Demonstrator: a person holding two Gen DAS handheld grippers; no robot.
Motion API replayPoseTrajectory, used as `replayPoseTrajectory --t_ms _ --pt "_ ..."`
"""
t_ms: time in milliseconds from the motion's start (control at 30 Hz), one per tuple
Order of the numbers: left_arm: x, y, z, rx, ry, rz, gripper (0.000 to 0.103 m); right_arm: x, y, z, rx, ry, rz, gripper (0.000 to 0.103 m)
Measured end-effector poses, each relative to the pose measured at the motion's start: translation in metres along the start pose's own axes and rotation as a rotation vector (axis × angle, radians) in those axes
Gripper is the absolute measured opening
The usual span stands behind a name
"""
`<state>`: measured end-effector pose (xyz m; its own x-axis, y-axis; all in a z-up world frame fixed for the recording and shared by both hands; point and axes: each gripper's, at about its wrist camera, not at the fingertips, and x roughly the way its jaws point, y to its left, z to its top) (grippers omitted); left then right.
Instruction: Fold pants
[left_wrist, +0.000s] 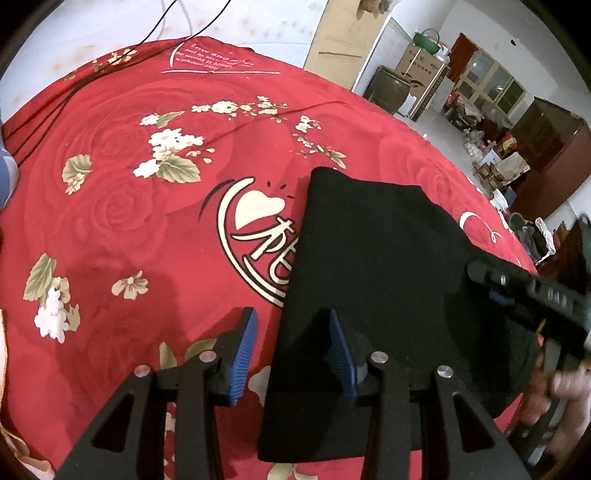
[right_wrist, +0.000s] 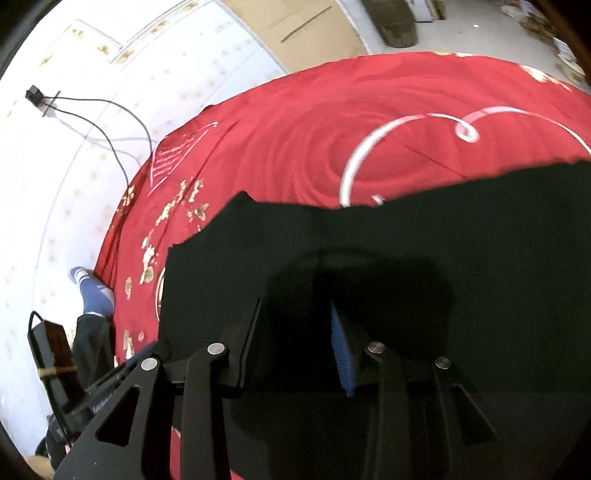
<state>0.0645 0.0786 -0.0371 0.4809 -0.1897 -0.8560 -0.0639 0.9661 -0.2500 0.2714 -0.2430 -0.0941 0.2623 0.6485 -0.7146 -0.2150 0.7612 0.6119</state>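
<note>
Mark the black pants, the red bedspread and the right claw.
black pants (left_wrist: 369, 258), left wrist view, middle of the folded cloth.
red bedspread (left_wrist: 122, 206), left wrist view, bare rose-printed patch.
right claw (right_wrist: 295, 343), right wrist view, midway between its fingertips.

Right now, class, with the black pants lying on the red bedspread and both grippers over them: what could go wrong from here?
1. The left gripper stands open astride the pants' edge; closing may also pinch the red bedspread.
2. The right gripper sits over the black pants with nothing visibly pinched; it may catch only the top layer, spoiling the fold.
3. The dark cables lying on the bedspread could snag if cloth drags that way.
</note>
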Motion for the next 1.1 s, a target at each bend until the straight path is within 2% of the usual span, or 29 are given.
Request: replayPoseTrajectory --t_ms 33,67,133,167,233,267,367,400,467,567,667,767,900,967,1100 --pt "0.002 -0.003 0.001 0.006 0.000 0.006 0.043 0.000 0.001 0.004 0.000 0.005 -0.002 0.026" --pt "0.001 -0.003 0.001 0.011 0.000 0.008 0.043 -0.001 0.002 0.009 -0.005 0.005 -0.004 0.004" --pt "0.002 -0.005 0.001 0.019 -0.001 0.010 0.043 -0.010 0.005 0.012 -0.031 -0.030 0.011 0.004" --pt "0.002 -0.005 0.001 0.022 -0.003 0.013 0.043 -0.009 0.006 0.010 -0.049 -0.028 -0.013 0.005" --pt "0.002 -0.006 0.001 0.032 -0.004 0.022 0.043 0.003 -0.002 0.006 -0.027 0.027 -0.081 0.005" --pt "0.001 -0.006 0.001 0.033 -0.004 0.022 0.043 0.000 -0.006 0.004 0.002 0.015 -0.059 0.008" --pt "-0.006 -0.009 0.000 0.039 -0.022 0.036 0.043 -0.021 0.003 -0.005 -0.030 -0.009 -0.167 0.018" --pt "-0.009 -0.014 0.000 0.050 -0.034 0.045 0.043 -0.030 0.010 -0.011 -0.054 -0.016 -0.174 0.021" --pt "-0.019 -0.023 -0.003 0.083 -0.056 0.060 0.043 -0.045 0.023 -0.025 -0.092 -0.013 -0.161 0.028" --pt "-0.040 -0.041 -0.011 0.135 -0.092 0.056 0.043 -0.057 0.041 -0.050 -0.153 0.017 -0.139 0.029" --pt "-0.053 -0.055 -0.020 0.171 -0.101 0.048 0.043 -0.052 0.055 -0.075 -0.200 0.083 -0.118 0.029" --pt "-0.055 -0.064 -0.033 0.198 -0.076 0.047 0.043 -0.041 0.059 -0.090 -0.209 0.139 -0.122 0.029" --pt "-0.033 -0.068 -0.048 0.227 0.025 0.072 0.043 -0.024 0.057 -0.101 -0.225 0.216 -0.187 0.029" --pt "-0.024 -0.068 -0.053 0.232 0.053 0.083 0.043 -0.025 0.055 -0.102 -0.232 0.220 -0.201 0.029" --pt "-0.023 -0.073 -0.058 0.253 0.060 0.094 0.043 -0.024 0.055 -0.105 -0.262 0.212 -0.227 0.027"
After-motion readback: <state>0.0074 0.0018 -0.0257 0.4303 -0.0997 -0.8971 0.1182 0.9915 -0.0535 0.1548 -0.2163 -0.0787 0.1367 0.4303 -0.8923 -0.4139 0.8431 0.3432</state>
